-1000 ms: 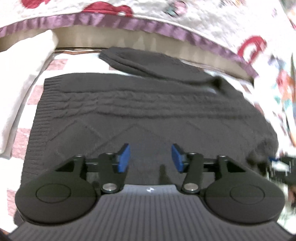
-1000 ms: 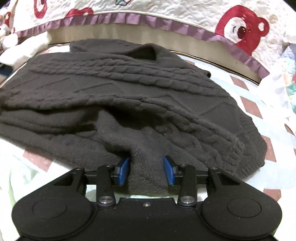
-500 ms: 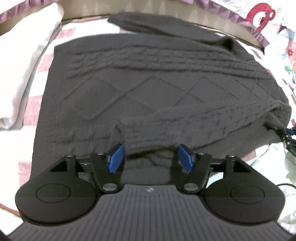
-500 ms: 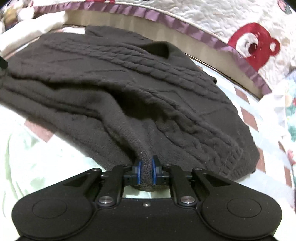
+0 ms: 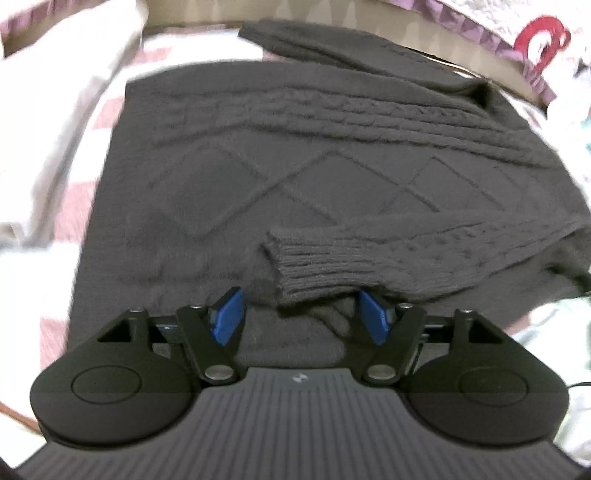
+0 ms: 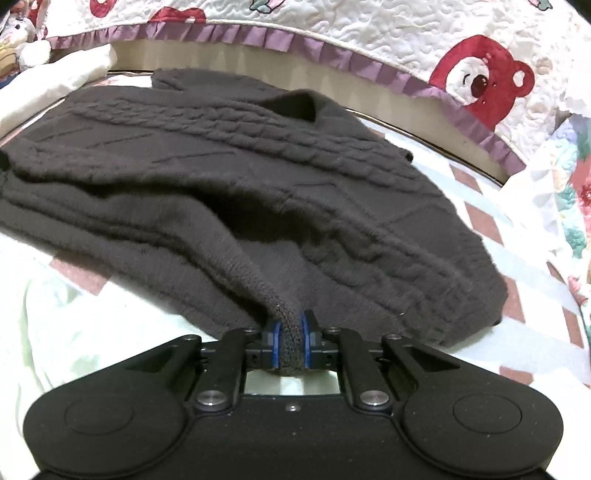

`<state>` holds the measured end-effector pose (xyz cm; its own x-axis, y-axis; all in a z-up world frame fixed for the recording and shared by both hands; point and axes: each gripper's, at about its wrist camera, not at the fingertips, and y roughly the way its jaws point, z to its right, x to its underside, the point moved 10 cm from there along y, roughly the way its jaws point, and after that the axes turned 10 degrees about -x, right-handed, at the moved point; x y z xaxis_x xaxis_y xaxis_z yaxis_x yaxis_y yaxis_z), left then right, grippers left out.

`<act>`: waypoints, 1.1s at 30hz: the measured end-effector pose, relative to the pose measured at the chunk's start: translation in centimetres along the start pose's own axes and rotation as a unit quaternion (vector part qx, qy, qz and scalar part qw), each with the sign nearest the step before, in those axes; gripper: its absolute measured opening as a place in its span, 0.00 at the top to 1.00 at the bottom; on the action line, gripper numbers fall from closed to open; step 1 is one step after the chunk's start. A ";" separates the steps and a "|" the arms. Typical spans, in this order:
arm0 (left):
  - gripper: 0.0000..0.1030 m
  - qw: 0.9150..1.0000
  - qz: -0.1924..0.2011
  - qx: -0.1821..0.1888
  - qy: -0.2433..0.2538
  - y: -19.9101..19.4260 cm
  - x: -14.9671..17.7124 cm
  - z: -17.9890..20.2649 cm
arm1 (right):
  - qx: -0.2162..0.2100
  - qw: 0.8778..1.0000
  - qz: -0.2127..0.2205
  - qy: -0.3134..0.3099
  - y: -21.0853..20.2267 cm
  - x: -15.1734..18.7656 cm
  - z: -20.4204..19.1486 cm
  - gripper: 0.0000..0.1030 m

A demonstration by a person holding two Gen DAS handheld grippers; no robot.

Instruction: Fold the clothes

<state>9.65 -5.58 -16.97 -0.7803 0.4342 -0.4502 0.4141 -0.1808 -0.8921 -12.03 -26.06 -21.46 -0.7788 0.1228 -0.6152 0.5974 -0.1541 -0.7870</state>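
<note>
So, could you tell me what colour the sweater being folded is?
Dark charcoal grey sweater, cable-knit; clearest in the right wrist view.

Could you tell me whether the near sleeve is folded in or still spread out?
Folded in: the sleeve lies across the sweater body.

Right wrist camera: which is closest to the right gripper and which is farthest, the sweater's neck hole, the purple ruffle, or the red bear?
1. Neck hole, on the sweater, straight ahead of the right gripper.
2. Purple ruffle, quilt edge beyond the sweater.
3. Red bear, on the quilt, upper right.
</note>
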 end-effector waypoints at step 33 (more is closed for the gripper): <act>0.52 0.982 -0.037 0.050 -0.178 2.8 -3.7 0.8 | -0.061 0.991 -0.004 0.121 0.2 0.7 2.4 0.39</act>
<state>13.31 -8.40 -17.84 -0.9283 0.1167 -0.3531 0.3158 -0.2537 -0.9143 -12.87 -28.36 -21.94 -0.7232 0.3575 -0.5908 0.6221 -0.0341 -0.7822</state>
